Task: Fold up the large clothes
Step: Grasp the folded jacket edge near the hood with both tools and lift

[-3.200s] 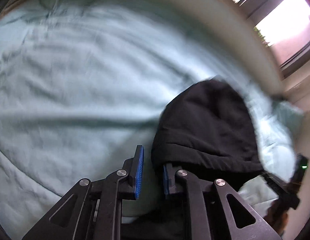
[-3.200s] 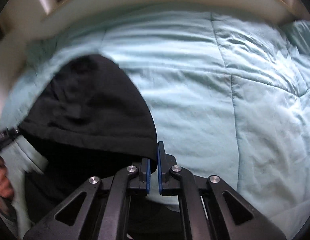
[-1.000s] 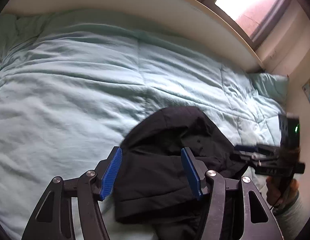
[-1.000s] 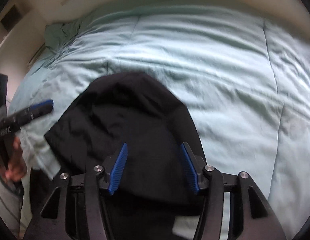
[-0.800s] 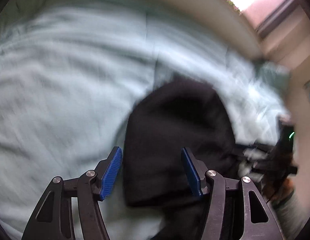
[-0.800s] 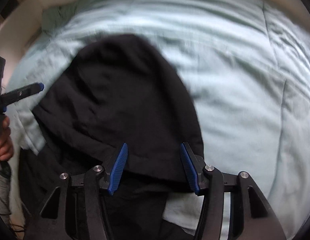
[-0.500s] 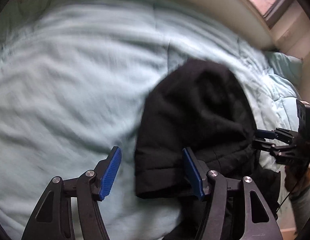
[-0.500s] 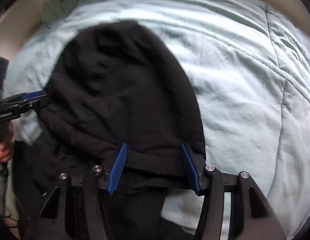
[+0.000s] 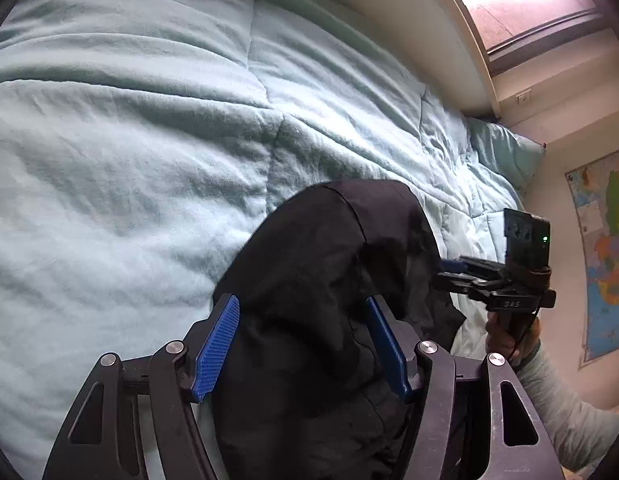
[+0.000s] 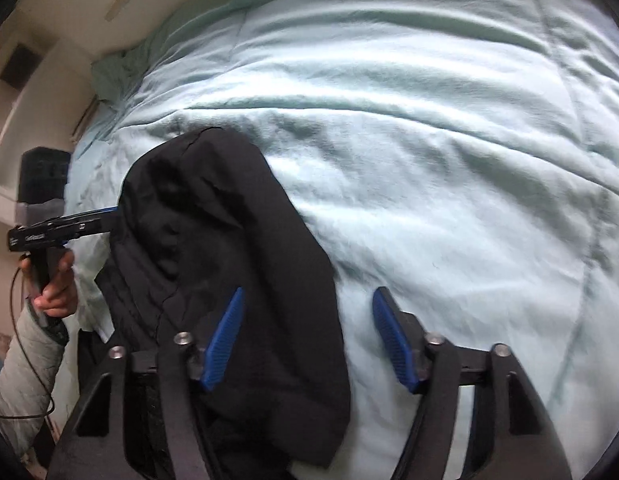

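A large black garment lies bunched on the near edge of a light teal quilted bed. It also shows in the right wrist view. My left gripper is open, its blue pads either side of the black cloth, gripping nothing. My right gripper is open; its left pad is over the garment's right edge, its right pad over the quilt. In the left wrist view the right gripper reaches the garment's right side. In the right wrist view the left gripper reaches its left side.
A teal pillow lies at the bed's far right under a bright window. A coloured map hangs on the right wall. A dark box sits on a shelf left of the bed. The garment's lower part hangs off the bed edge.
Both grippers let go of the garment and opened wide. It now lies on the bed. The right gripper has shifted right, half off the cloth.
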